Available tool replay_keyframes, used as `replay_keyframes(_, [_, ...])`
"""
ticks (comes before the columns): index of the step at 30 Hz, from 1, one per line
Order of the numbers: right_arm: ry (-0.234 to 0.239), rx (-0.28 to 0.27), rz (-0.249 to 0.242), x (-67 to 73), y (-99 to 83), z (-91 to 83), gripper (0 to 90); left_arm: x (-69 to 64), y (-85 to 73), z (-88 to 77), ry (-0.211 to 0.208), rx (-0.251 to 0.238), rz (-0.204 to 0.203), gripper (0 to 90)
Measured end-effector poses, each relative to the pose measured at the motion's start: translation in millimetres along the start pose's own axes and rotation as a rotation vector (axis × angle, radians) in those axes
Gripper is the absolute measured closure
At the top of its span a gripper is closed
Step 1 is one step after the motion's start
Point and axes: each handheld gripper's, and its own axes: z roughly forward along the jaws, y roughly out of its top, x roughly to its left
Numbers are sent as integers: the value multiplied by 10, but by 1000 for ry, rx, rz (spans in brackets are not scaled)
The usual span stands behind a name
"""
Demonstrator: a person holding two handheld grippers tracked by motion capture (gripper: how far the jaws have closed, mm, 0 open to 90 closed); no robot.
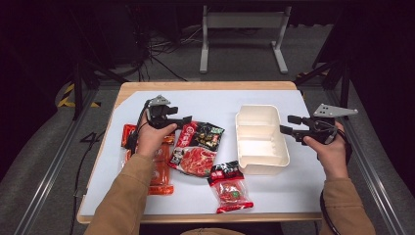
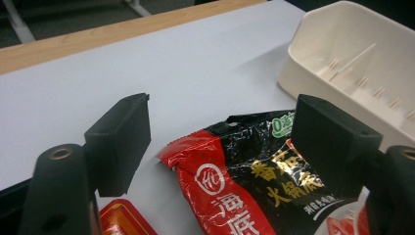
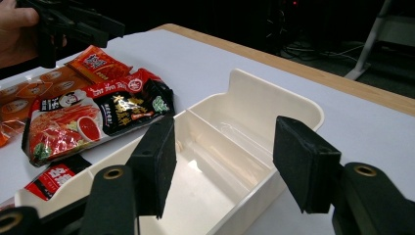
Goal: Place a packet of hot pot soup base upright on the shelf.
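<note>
Two grippers work over the spread, and going from left to right, the left gripper (image 1: 182, 119) comes first: its fingers (image 2: 122, 142) stand apart, nothing pressed between them, poised above the top edge of the large red-and-black glossy plastic soup-base packet (image 2: 244, 186), which lies flat just left of the cream plastic two-compartment tray (image 1: 262, 142). To do this pick well, I judge it should come down so one finger slides under the crimped top seam, then pinch the seam itself, since the slick film will slip from a flat grab. The right gripper (image 1: 288, 124) hovers at the tray's right rim, fingers (image 3: 155, 161) apart and empty, well placed to steady it. Beneath lies a pale sheet on a wooden counter (image 1: 205, 85); beyond, a dark room, grey floor, cables.
</note>
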Motion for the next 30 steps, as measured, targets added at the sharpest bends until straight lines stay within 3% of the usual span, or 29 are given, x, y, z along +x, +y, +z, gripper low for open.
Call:
replay_keyframes(8, [3,1,-2,-8,-8,6,416,71,-86,201,5,60,0,310])
replay_keyframes(9, [3,0,-3,-11,-9,5,416,66,-97,221,6,62,-19,320])
replay_keyframes(16, [1,4,-2,-17,-17,10,409,94,-159,360,27,115,-15,321])
replay_keyframes(20, [2,4,-2,-17,-17,11,409,105,-179,399,40,134,-17,324])
replay_keyframes(30, [3,10,0,-12,-20,27,405,117,-213,457,24,201,-52,367])
